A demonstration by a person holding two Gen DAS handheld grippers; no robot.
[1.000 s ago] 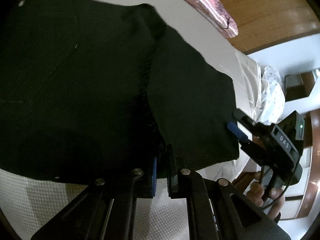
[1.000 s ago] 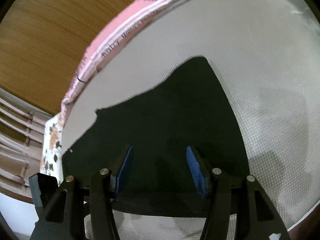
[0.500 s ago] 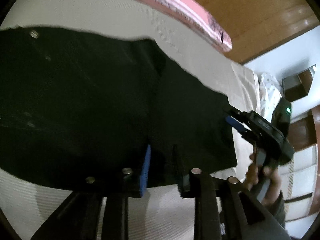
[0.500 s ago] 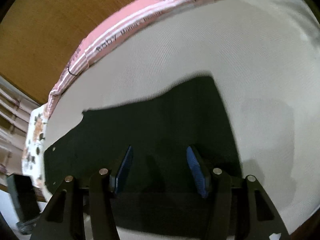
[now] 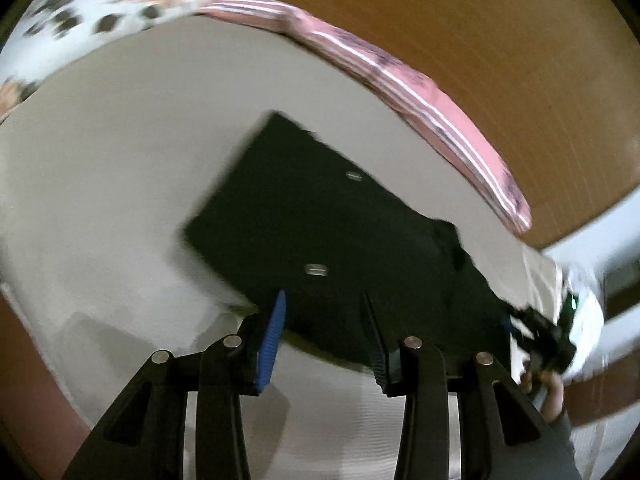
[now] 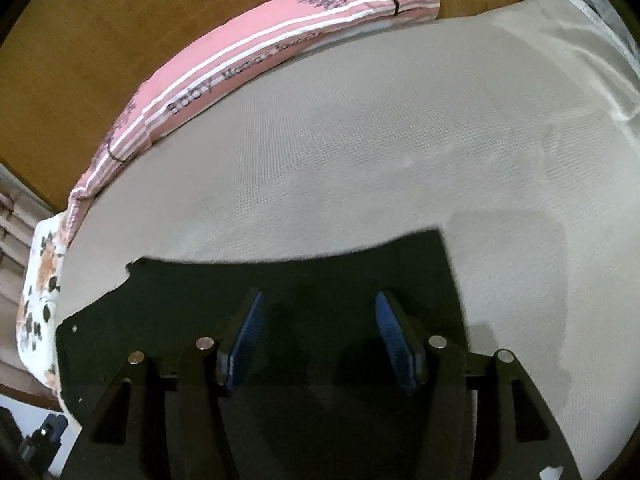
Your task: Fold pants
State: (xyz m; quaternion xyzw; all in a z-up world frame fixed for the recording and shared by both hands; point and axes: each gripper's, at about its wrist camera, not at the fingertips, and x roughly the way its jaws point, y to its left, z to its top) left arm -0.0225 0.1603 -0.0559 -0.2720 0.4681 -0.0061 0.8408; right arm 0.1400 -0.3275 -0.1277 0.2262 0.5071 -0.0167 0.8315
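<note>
The black pants [image 5: 340,240] lie flat on the pale bed cover [image 5: 120,160] as a folded oblong, long axis running from your left gripper [image 5: 324,320] across to your right gripper [image 6: 318,332]. Your left gripper's jaws are opening with nothing between them, poised above the near edge at the buttoned end. Your right gripper stands moderately open and empty over the opposite end. Each hand is nearer its own end; the next fold, in my judgement, runs along that axis.
</note>
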